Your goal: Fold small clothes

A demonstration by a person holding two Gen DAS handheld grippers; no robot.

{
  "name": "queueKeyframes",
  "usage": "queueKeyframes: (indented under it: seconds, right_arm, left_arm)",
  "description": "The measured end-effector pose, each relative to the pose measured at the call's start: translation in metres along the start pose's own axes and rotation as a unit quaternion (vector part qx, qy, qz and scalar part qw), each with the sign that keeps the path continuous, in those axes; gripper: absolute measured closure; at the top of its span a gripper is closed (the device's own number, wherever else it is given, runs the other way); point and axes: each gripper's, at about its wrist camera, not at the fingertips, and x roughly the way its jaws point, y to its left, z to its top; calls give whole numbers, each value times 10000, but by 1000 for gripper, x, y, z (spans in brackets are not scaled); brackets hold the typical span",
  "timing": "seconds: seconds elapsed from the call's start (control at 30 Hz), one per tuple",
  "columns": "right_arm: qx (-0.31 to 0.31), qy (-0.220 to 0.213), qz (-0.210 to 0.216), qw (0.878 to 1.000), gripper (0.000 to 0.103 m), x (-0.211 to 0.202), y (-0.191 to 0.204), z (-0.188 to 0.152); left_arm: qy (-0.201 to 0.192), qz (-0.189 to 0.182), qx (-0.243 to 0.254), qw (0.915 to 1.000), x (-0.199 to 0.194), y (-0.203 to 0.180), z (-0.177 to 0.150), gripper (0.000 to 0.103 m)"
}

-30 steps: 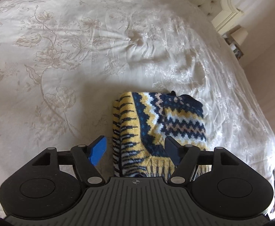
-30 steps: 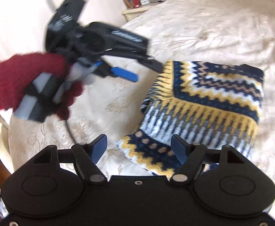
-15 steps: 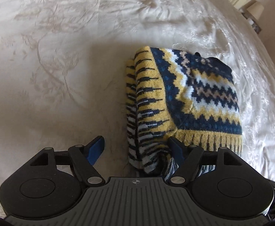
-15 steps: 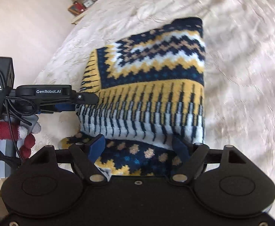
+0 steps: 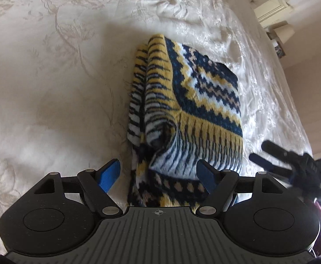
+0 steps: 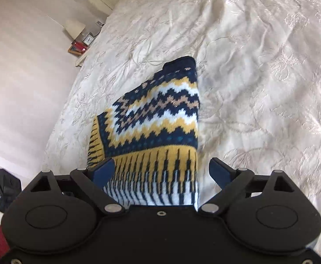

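Note:
A small knitted sweater (image 5: 191, 110) in navy, yellow and white zigzag lies folded on the bed; it also shows in the right wrist view (image 6: 160, 132). My left gripper (image 5: 158, 176) is open, its fingers on either side of the sweater's near left edge, where the layers bunch up. My right gripper (image 6: 162, 171) is open and straddles the near striped hem. The right gripper's fingers (image 5: 270, 154) also show at the right of the left wrist view, beside the sweater.
The bed is covered by a cream embroidered bedspread (image 5: 61, 77). A nightstand with lamp and clock (image 6: 81, 37) stands by the bed's far left corner. A tufted headboard (image 5: 268, 2) is at the back right. The bed edge runs along the sweater's right side (image 5: 292, 114).
Both grippers have moved in closer over the sweater's near edge. The right gripper has swung around so the sweater lies lengthwise ahead of it. Both stay open.

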Motion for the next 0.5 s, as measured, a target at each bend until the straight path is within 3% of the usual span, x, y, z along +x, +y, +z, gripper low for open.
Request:
queueKeyframes:
  seconds: [0.23,0.5]
  right_arm:
    - [174,274,158,9993,4,35,-18,32]
    - [457,718,469,9953,4,82,-32,44]
  left_arm:
    - [413,-79,-198,9989,37,-1,-9,28]
    - [623,-545,-296,9961,69,-5,5,25]
